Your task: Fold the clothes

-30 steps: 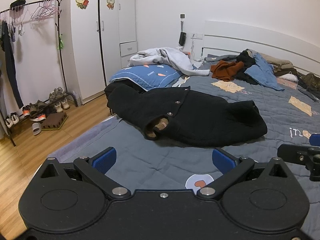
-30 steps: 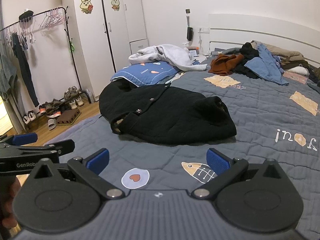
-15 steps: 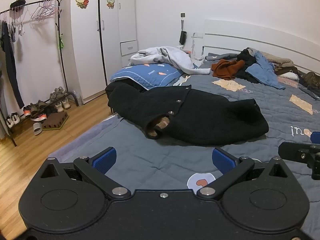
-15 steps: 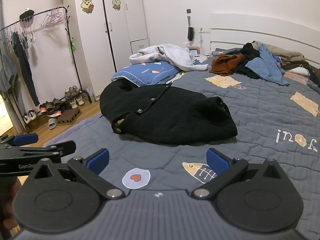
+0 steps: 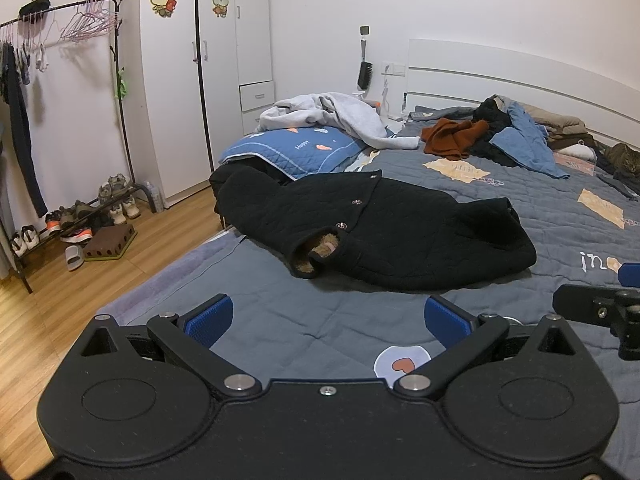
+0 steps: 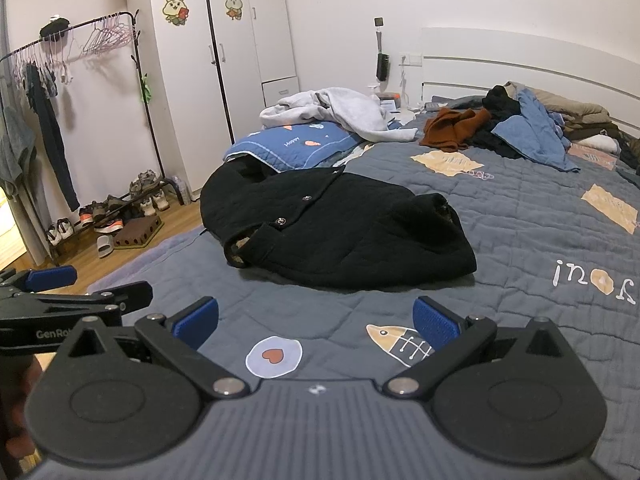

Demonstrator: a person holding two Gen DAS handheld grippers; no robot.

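Note:
A black quilted jacket (image 5: pixel 384 232) with snap buttons lies loosely folded on the grey bedspread (image 5: pixel 280 312); it also shows in the right wrist view (image 6: pixel 340 228). My left gripper (image 5: pixel 326 318) is open and empty, held over the near part of the bed, short of the jacket. My right gripper (image 6: pixel 316 316) is open and empty, also short of the jacket. The right gripper's side shows at the right edge of the left wrist view (image 5: pixel 600 312); the left gripper's side shows at the left of the right wrist view (image 6: pixel 72 300).
A blue pillow (image 5: pixel 296 152) with a grey garment (image 5: pixel 336 116) lies behind the jacket. A pile of orange, blue and dark clothes (image 5: pixel 496 136) sits by the headboard. A clothes rack (image 5: pixel 60 120), shoes and a wardrobe stand to the left over the wood floor.
Both grippers have drifted very slightly; the view of the jacket has shifted a little. Both jaws stay open and the jacket has not moved.

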